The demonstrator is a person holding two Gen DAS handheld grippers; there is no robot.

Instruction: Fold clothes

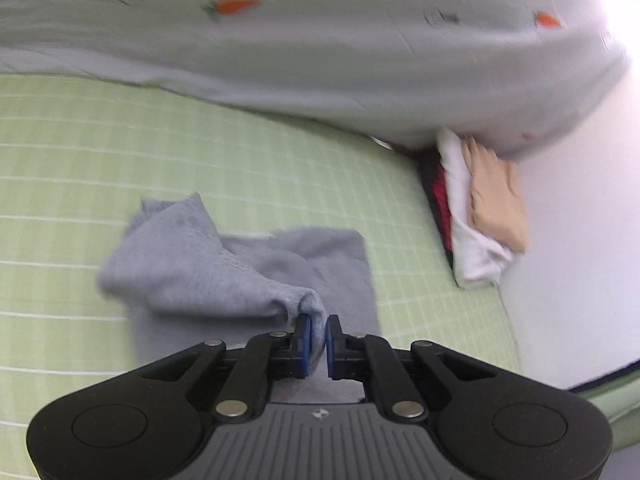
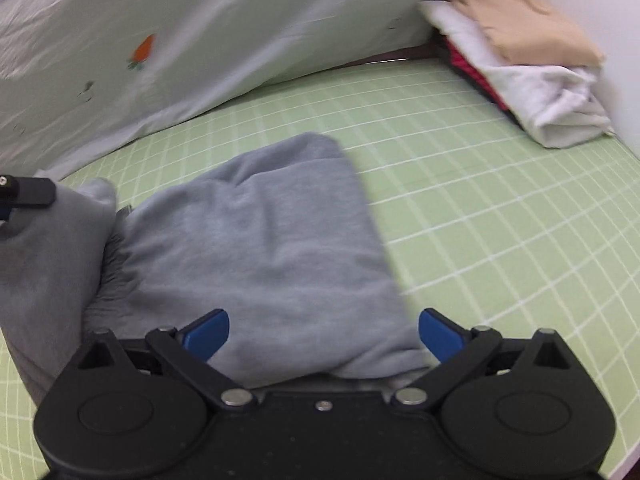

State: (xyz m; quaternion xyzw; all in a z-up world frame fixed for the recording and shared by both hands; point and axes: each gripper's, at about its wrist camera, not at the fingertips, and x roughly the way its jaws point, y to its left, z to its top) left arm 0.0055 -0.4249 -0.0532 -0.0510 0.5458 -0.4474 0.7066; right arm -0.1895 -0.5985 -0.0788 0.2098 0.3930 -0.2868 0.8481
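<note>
A grey garment lies partly folded on the green checked sheet. My left gripper is shut on a bunched corner of it, lifted off the bed, with the cloth pinched between the blue pads. In the right wrist view the same grey garment spreads flat ahead. My right gripper stands open wide above its near edge, blue fingertips on either side and not pressing the cloth. A tip of the left gripper's fingers shows at the left edge, holding the raised fold.
A pale quilt with carrot prints is heaped along the far side of the bed. A stack of folded clothes, beige over white over red and black, sits in the far right corner by the white wall.
</note>
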